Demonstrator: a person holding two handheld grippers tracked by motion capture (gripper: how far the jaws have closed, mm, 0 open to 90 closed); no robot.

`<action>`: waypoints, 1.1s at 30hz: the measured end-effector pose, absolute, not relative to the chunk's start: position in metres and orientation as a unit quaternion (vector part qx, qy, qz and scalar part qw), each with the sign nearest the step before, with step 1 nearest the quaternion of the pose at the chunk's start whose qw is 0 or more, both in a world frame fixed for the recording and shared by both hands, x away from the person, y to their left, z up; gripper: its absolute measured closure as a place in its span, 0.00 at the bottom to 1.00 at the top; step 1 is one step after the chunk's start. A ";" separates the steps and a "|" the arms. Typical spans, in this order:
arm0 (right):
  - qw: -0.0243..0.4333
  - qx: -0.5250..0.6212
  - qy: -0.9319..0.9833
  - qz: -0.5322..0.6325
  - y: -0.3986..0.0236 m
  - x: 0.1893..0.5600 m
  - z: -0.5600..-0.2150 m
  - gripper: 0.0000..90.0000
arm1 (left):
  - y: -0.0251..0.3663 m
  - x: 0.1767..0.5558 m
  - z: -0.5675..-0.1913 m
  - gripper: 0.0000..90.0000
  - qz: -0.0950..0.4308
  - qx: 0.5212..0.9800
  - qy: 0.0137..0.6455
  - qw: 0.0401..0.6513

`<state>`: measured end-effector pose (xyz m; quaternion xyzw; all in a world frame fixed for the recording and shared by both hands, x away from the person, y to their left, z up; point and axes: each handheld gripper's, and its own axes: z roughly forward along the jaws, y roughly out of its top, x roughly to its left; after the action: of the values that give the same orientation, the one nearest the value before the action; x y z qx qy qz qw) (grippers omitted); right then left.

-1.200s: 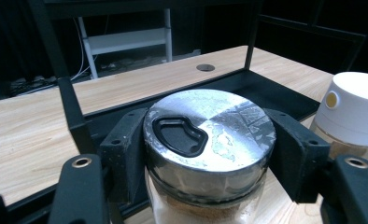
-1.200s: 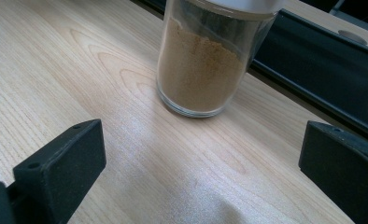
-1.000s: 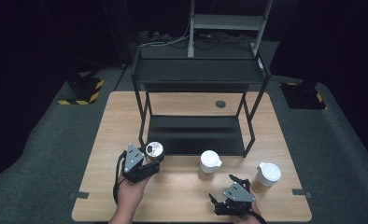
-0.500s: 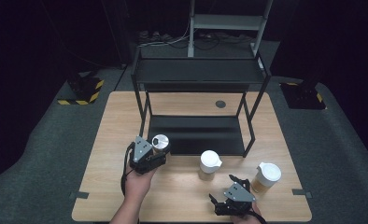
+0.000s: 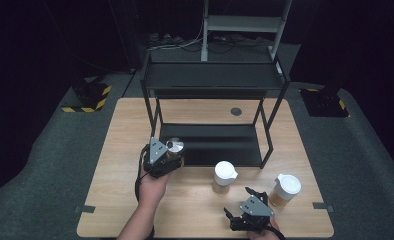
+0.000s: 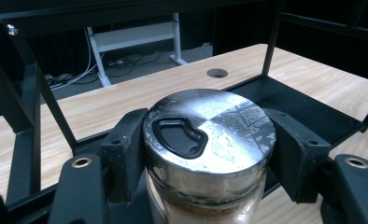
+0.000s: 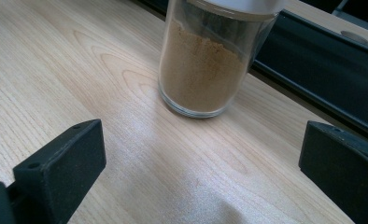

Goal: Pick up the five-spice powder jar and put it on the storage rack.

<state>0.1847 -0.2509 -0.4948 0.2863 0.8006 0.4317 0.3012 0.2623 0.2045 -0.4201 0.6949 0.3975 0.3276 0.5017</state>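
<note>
The left gripper (image 5: 171, 151) pinches a glass jar with a metal lid (image 6: 209, 128), its two black pads (image 6: 126, 151) pressed against opposite sides of the lid's rim. In the high view the jar is held above the desk (image 5: 120, 130), right at the front left corner of the black two-tier rack (image 5: 212, 82), beside the lower shelf (image 5: 220, 142). The left gripper view shows the lid as brushed, scuffed steel with a black flip tab set into it (no brand, label or lettering can be made out on it), and a brownish powder behind the glass below.

The right gripper (image 7: 201, 154) has its jaws spread wide with nothing between them. It sits low at the near right edge of the desk, and just ahead of it stands a glass jar of tan powder with a white lid (image 7: 205, 60), upright on the wood and apart from the pads. This jar carries no readable label either. In the high view a second white-lidded jar (image 5: 286, 189) stands to the right of that gripper, near the desk's right edge. A round cable hole (image 5: 236, 111) lies in the desk behind the rack.
</note>
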 end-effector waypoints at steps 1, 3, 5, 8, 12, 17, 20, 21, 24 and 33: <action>0.301 0.286 0.801 0.432 -0.251 0.185 -0.495 0.00 | 0.204 0.264 -0.420 0.39 0.328 0.694 0.399 0.501; 0.302 0.285 0.801 0.432 -0.251 0.185 -0.495 0.00 | 0.203 0.268 -0.420 0.39 0.327 0.693 0.403 0.501; 0.302 0.286 0.800 0.432 -0.251 0.185 -0.495 0.00 | 0.202 0.270 -0.420 0.39 0.326 0.692 0.405 0.501; 0.301 0.286 0.800 0.433 -0.251 0.185 -0.495 0.00 | 0.201 0.276 -0.420 0.39 0.326 0.691 0.409 0.499; 0.301 0.286 0.800 0.434 -0.252 0.185 -0.495 0.00 | 0.199 0.282 -0.421 0.39 0.325 0.689 0.413 0.499; 0.300 0.286 0.800 0.434 -0.252 0.184 -0.495 0.00 | 0.198 0.289 -0.422 0.39 0.324 0.689 0.418 0.495; 0.300 0.286 0.799 0.435 -0.252 0.184 -0.495 0.00 | 0.197 0.292 -0.422 0.39 0.322 0.688 0.423 0.494; 0.300 0.287 0.799 0.434 -0.252 0.184 -0.495 0.00 | 0.196 0.293 -0.422 0.39 0.322 0.687 0.426 0.493; 0.300 0.287 0.800 0.434 -0.252 0.184 -0.495 0.00 | 0.194 0.297 -0.422 0.39 0.323 0.688 0.428 0.489; 0.299 0.287 0.799 0.436 -0.253 0.184 -0.495 0.00 | 0.191 0.306 -0.424 0.39 0.320 0.690 0.435 0.482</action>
<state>0.1845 -0.2529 -0.4952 0.2874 0.7988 0.4360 0.2986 0.3058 0.1909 -0.4242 0.6904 0.4348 0.3199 0.4815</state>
